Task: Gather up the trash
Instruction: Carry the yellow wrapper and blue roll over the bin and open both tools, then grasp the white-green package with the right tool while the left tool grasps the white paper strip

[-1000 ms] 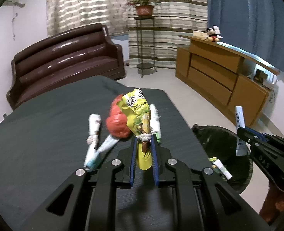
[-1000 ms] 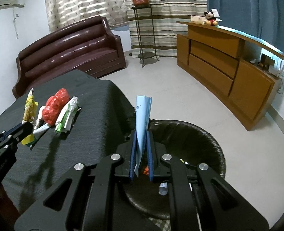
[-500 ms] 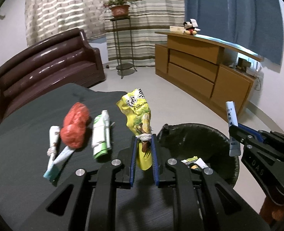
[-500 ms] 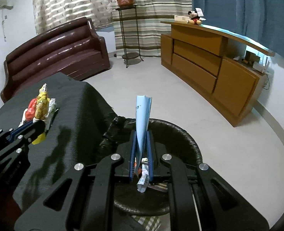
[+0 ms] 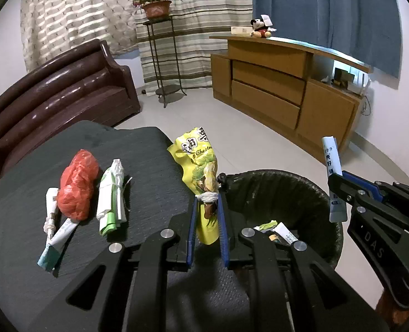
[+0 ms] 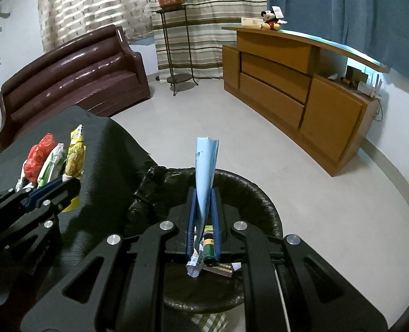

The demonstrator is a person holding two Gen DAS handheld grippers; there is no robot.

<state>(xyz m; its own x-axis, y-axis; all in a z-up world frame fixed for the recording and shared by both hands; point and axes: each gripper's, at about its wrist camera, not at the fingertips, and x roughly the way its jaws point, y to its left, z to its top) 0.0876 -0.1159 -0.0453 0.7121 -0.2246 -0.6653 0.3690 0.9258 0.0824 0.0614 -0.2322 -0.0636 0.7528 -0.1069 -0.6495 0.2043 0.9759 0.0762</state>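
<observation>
- The left gripper [image 5: 206,193] is pinching a yellow snack bag [image 5: 201,166] between its fingers, now carried off the desk [image 5: 149,149] to the rim of the black trash bin [image 5: 287,182].
- The right gripper [image 6: 203,193] is clamping a pale blue wrapper [image 6: 205,166], now hanging over the bin's opening.
- A red bag [image 5: 78,185], a green-and-white wrapper [image 5: 111,196] and a white tube [image 5: 52,215] are still lying together on the desk, now left behind.
</observation>
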